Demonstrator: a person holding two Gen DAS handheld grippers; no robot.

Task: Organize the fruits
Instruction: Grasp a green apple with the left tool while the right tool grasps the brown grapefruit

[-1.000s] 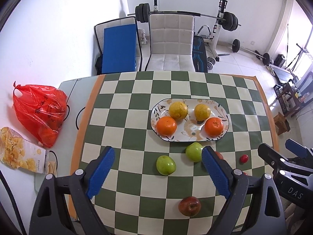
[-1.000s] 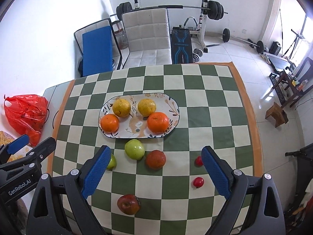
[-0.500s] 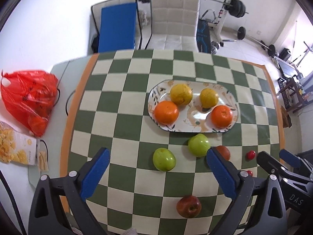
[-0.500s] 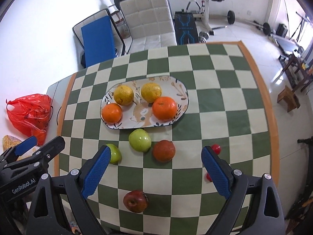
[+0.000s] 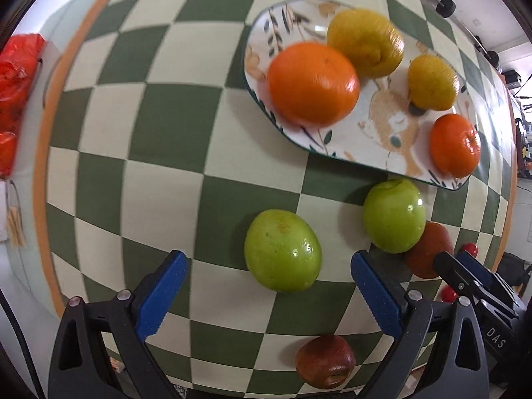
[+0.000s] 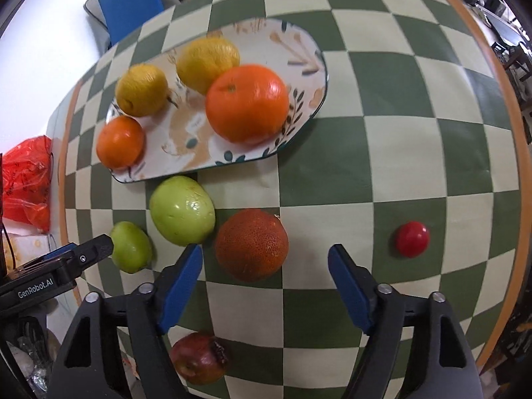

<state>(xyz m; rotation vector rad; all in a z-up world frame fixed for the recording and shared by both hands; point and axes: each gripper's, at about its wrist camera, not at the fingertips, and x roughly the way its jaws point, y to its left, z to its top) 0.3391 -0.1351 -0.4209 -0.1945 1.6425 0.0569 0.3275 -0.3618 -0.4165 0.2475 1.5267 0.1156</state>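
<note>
An oval patterned plate [image 5: 382,133] [image 6: 186,153] holds two oranges and two yellow citrus fruits. On the checkered cloth lie two green apples, a dark orange fruit, a dark red apple and small red fruits. My left gripper [image 5: 269,266] is open low over the cloth, its jaws either side of a green apple [image 5: 282,254]. The second green apple [image 5: 394,216] sits to its right. My right gripper [image 6: 266,259] is open, its jaws either side of the dark orange fruit [image 6: 251,244]. A dark red apple [image 6: 201,357] lies under the grippers.
A small red fruit [image 6: 412,238] lies right of my right gripper. A red plastic bag [image 6: 26,183] sits off the cloth's left edge. The table's orange-trimmed edge [image 6: 512,133] runs along the right. A blue chair [image 6: 131,0] stands behind the table.
Both grippers have dropped down and forward toward the table. The fruits now look much larger. The left now frames a green apple, the right the dark orange fruit. Both stay open.
</note>
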